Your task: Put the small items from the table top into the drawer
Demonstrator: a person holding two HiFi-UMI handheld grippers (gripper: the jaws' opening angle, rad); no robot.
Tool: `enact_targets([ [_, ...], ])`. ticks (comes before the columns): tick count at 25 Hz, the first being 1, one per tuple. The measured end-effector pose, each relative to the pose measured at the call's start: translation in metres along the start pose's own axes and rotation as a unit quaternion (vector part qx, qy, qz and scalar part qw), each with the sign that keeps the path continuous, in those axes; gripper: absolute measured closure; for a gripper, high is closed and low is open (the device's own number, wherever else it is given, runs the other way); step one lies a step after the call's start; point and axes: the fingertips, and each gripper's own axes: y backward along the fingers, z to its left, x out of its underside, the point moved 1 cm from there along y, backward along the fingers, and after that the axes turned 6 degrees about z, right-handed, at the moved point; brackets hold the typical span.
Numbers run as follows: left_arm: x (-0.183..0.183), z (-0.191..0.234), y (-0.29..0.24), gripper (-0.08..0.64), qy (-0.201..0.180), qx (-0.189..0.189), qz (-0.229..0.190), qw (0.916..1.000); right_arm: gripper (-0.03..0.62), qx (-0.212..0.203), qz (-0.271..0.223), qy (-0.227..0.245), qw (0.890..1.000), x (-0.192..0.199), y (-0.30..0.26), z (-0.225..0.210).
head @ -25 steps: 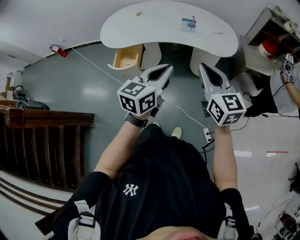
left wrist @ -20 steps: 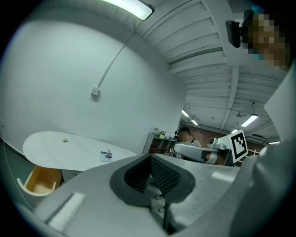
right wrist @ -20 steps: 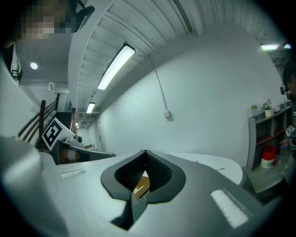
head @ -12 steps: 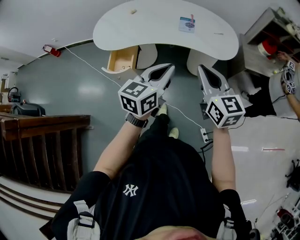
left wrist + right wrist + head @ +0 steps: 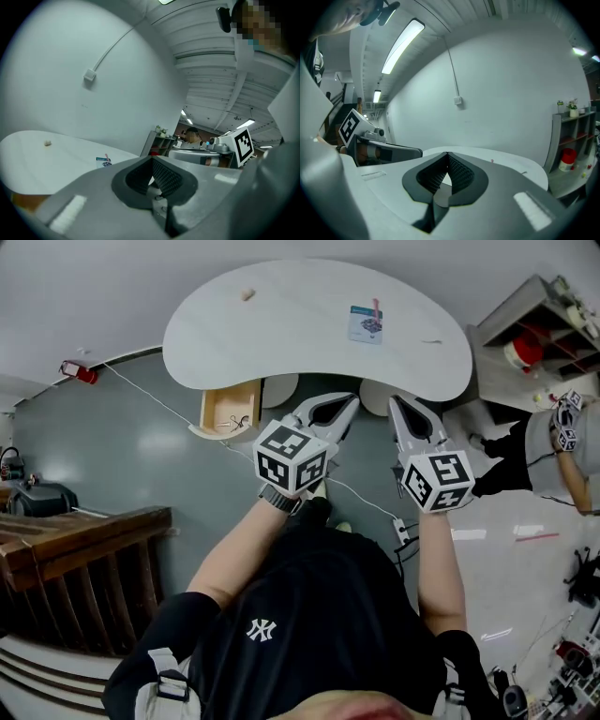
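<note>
A white kidney-shaped table (image 5: 300, 352) stands ahead of me. On it lie a small tan piece (image 5: 248, 294), a blue packet (image 5: 366, 322) and a thin dark item (image 5: 433, 341). A wooden drawer (image 5: 230, 412) hangs open under the table's left side, with something small inside. My left gripper (image 5: 350, 401) and right gripper (image 5: 395, 401) are held side by side in the air just short of the table's near edge, both shut and empty. The left gripper view shows its shut jaws, the tan piece (image 5: 47, 143) and the packet (image 5: 104, 161). The right gripper (image 5: 447, 154) shows shut too.
A dark wooden railing (image 5: 84, 549) runs along the left. A grey shelf unit (image 5: 530, 329) with a red object (image 5: 522, 353) stands right of the table. A white cable and power strip (image 5: 398, 531) lie on the floor. Another person (image 5: 562, 432) stands at the right.
The table and open drawer have come nearer and lower in the head view. Both grippers stay shut and side by side.
</note>
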Motion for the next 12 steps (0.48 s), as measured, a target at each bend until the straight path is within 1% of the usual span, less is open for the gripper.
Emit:
enact_targets([
  [3,-0.004,0.019,-0.016,0.560,-0.006,0.021,0.011,0.9997,0.568,0.019,0.006,-0.011,1.000,-0.004,-0.021,-0.011],
  [5,-0.007,0.030,-0.028,0.560,-0.011,0.032,0.018,0.9993,0.568,0.032,0.011,-0.026,0.999,-0.005,-0.032,-0.020],
  [7,-0.009,0.038,-0.037,0.560,-0.009,0.041,0.023,0.9988,0.568,0.045,0.019,-0.042,0.998,-0.002,-0.040,-0.029],
  [9,-0.008,0.041,-0.045,0.560,-0.002,0.052,0.026,0.9983,0.568,0.061,0.027,-0.060,0.996,0.003,-0.045,-0.040],
  [12,-0.006,0.041,-0.060,0.560,-0.001,0.070,0.031,0.9971,0.562,0.089,0.030,-0.093,0.991,0.010,-0.049,-0.064],
])
